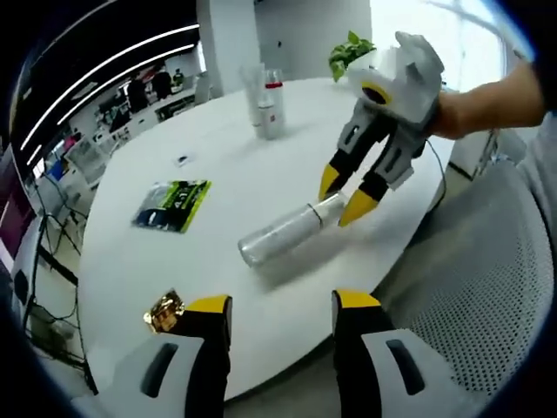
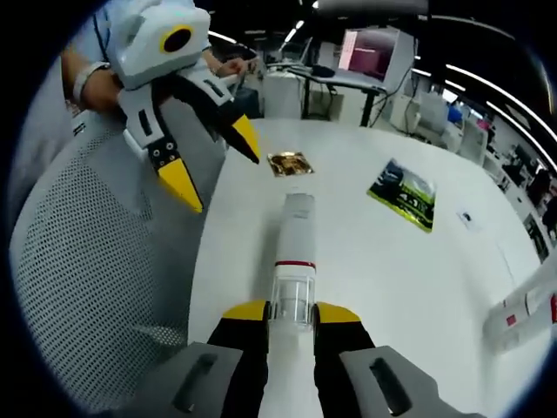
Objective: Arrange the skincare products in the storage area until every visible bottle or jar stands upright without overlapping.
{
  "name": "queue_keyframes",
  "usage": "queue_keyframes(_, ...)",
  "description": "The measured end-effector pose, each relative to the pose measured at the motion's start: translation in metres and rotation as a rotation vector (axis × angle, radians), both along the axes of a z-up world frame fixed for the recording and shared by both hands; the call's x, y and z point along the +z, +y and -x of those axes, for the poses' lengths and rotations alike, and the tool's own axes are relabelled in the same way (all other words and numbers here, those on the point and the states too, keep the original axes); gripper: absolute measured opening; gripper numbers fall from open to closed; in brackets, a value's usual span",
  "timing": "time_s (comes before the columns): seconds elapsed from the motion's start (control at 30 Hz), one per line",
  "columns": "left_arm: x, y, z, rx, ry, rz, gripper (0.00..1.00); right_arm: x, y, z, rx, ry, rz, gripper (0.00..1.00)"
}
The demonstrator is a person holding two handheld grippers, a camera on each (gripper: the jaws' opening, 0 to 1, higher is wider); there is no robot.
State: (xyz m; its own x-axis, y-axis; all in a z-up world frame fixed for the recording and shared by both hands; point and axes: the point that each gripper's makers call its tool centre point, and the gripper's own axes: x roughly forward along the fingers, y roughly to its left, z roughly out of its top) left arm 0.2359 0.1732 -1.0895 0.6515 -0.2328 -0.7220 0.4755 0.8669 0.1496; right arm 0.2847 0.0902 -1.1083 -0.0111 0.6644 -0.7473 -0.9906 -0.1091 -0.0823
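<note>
A silver bottle (image 1: 285, 233) lies on its side on the round white table (image 1: 261, 157), and the right gripper (image 1: 345, 196) comes in over the table edge with its yellow-tipped jaws set on either side of the bottle's cap end. In the right gripper view the same bottle (image 2: 292, 261) runs straight out from between the right gripper's (image 2: 291, 313) jaws, its clear cap with a red ring pressed between the two yellow pads, so this gripper is closed on the bottle. The left gripper (image 1: 280, 306) hangs at the near rim of the table with its jaws spread apart and nothing between them, well short of the lying bottle; it shows again in the right gripper view (image 2: 218, 165), held above a grey mesh chair (image 2: 96, 261), jaws parted. The left gripper view takes in two bottles standing upright (image 1: 265, 103) at the far side of the table and a potted plant (image 1: 351, 54) behind them. A green packet (image 1: 172, 205) and a small gold wrapper (image 1: 164, 312) lie flat on the table.
</note>
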Motion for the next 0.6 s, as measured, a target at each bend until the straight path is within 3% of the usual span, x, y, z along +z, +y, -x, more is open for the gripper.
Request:
queue_keyframes(0.13, -0.007, -0.012, 0.003, -0.075, 0.011, -0.052, 0.42, 0.007, -0.001, 0.012, 0.053, -0.012, -0.002, 0.13)
queue_keyframes(0.23, -0.006, -0.009, 0.002, -0.07, 0.004, -0.051, 0.41, 0.01, -0.002, 0.02, 0.085, -0.022, -0.001, 0.13)
queue_keyframes(0.4, -0.002, -0.006, 0.0, -0.058, -0.021, -0.061, 0.44, 0.003, -0.011, 0.024, 0.146, -0.07, 0.062, 0.13)
queue_keyframes(0.6, -0.005, -0.014, 0.002, -0.137, -0.031, -0.116, 0.46, 0.01, -0.01, 0.035, 0.208, -0.094, 0.074, 0.13)
